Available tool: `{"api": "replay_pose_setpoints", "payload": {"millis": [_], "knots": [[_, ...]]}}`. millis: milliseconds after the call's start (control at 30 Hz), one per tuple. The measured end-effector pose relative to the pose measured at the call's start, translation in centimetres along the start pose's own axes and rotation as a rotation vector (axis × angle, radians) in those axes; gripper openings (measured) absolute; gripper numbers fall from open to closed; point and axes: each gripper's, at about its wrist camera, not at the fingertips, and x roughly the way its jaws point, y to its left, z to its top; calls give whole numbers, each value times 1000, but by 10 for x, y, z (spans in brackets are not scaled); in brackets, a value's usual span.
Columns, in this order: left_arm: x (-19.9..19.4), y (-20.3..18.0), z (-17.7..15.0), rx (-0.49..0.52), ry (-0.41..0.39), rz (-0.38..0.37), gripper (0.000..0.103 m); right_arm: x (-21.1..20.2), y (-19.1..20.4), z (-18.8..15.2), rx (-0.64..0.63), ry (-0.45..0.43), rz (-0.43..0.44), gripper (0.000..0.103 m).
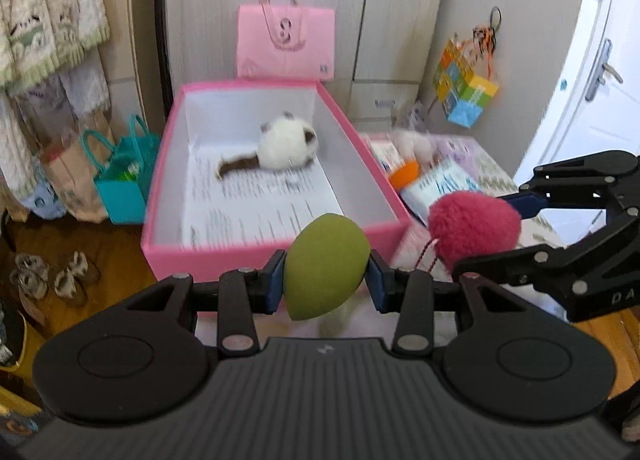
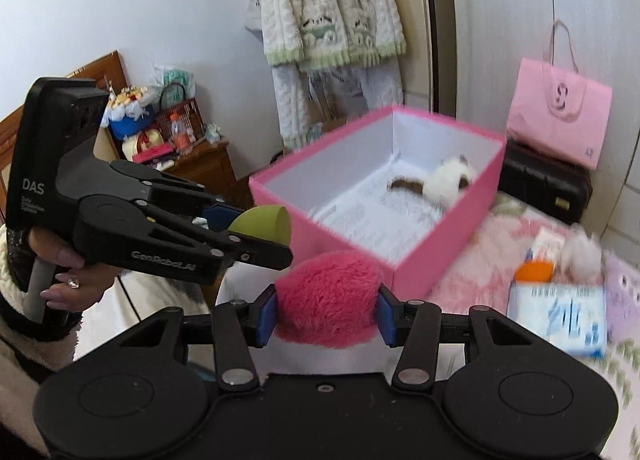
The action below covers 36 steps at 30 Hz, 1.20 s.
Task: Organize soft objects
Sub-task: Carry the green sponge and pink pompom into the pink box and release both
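Observation:
My left gripper (image 1: 326, 284) is shut on a green egg-shaped sponge (image 1: 324, 266), held just in front of the near wall of an open pink box (image 1: 256, 250). My right gripper (image 2: 326, 314) is shut on a fluffy magenta pompom (image 2: 328, 298), also near the box (image 2: 440, 248). The pompom (image 1: 474, 230) and right gripper show at the right of the left wrist view; the sponge (image 2: 260, 223) and left gripper show at the left of the right wrist view. A white and brown plush cat (image 1: 280, 149) lies inside the box (image 2: 444, 179).
An orange soft object (image 1: 404, 173), a white plush (image 1: 412, 143) and a tissue pack (image 2: 560, 316) lie on the floral bed cover right of the box. A pink tote bag (image 1: 286, 41) stands behind it. Teal bags (image 1: 124, 175) and slippers are on the floor at left.

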Motion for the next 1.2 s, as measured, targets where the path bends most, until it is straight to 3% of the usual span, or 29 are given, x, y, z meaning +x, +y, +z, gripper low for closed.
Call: {"api": "replay_pose_setpoints", "payload": {"millis": [100, 333, 567, 733, 900, 967, 1200], "knots": [[3, 10, 9, -2, -50, 1, 41, 7, -8, 16, -5, -46, 16, 55], [33, 34, 33, -75, -67, -38, 41, 40, -29, 49, 24, -115, 48, 55], [80, 64, 52, -114, -59, 56, 42, 70, -42, 64, -16, -166, -2, 55], [110, 79, 62, -119, -12, 27, 42, 100, -56, 71, -63, -99, 19, 55], [132, 77, 76, -57, 22, 107, 42, 127, -69, 80, -178, -63, -47, 56], [140, 76, 83, -41, 37, 115, 42, 137, -77, 85, -214, -36, 1, 58], [161, 72, 95, -2, 100, 126, 42, 184, -91, 90, -288, 77, 20, 57]]}}
